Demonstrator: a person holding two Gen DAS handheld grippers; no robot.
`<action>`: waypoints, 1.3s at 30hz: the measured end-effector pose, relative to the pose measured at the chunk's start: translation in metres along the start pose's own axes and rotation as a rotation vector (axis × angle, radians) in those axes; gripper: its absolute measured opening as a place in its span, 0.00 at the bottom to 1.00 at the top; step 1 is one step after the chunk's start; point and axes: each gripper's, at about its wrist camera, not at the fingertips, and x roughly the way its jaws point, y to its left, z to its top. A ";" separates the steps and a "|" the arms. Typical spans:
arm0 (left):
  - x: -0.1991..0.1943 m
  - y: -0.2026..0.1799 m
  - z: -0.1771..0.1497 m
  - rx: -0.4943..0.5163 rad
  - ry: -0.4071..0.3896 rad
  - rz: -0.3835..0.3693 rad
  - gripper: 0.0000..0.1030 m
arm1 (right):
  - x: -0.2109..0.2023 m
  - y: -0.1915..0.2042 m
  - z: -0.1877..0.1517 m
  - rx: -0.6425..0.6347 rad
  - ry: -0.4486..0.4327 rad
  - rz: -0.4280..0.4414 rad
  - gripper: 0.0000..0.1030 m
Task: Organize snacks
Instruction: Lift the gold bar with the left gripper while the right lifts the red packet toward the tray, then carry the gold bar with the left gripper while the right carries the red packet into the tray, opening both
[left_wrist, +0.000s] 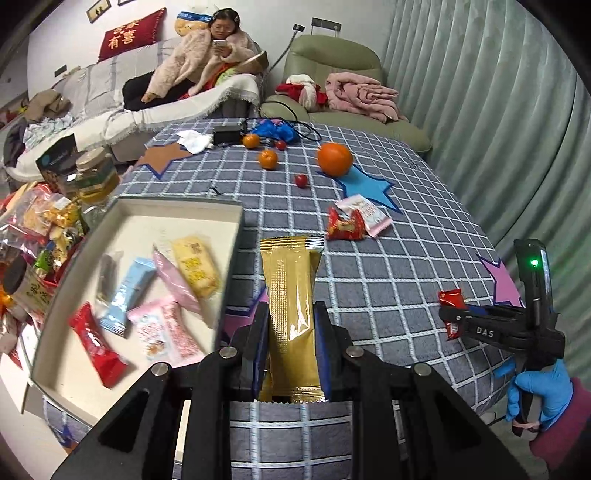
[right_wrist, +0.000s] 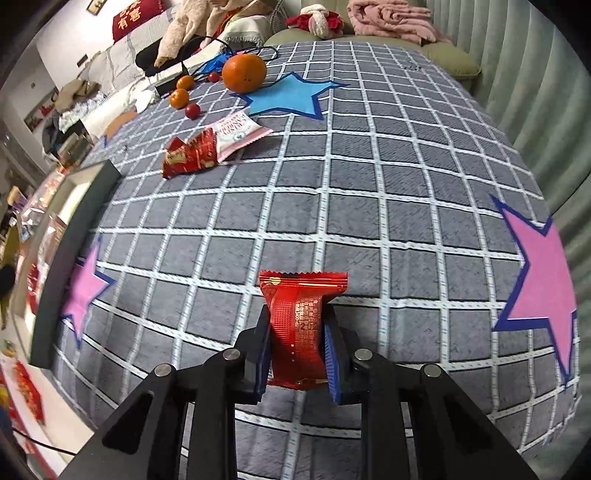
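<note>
My left gripper is shut on a long gold snack packet and holds it above the checked cloth, just right of a white open box. The box holds several wrapped snacks: red, blue, pink and yellow. My right gripper is shut on a red snack packet above the cloth; it also shows in the left wrist view. A red packet and a pink-white packet lie together on the cloth.
A large orange, small tangerines and red fruits lie at the far side near blue and pink paper stars. A jar and piled snack bags stand left of the box. A sofa and armchair lie beyond.
</note>
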 end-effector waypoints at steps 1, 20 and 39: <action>-0.002 0.004 0.001 -0.001 -0.005 0.007 0.24 | -0.002 0.003 0.002 -0.006 -0.004 0.013 0.25; -0.004 0.132 0.012 -0.157 -0.028 0.191 0.24 | -0.011 0.202 0.072 -0.320 -0.033 0.289 0.25; 0.048 0.167 0.023 -0.219 0.045 0.185 0.33 | 0.037 0.295 0.109 -0.386 0.017 0.337 0.26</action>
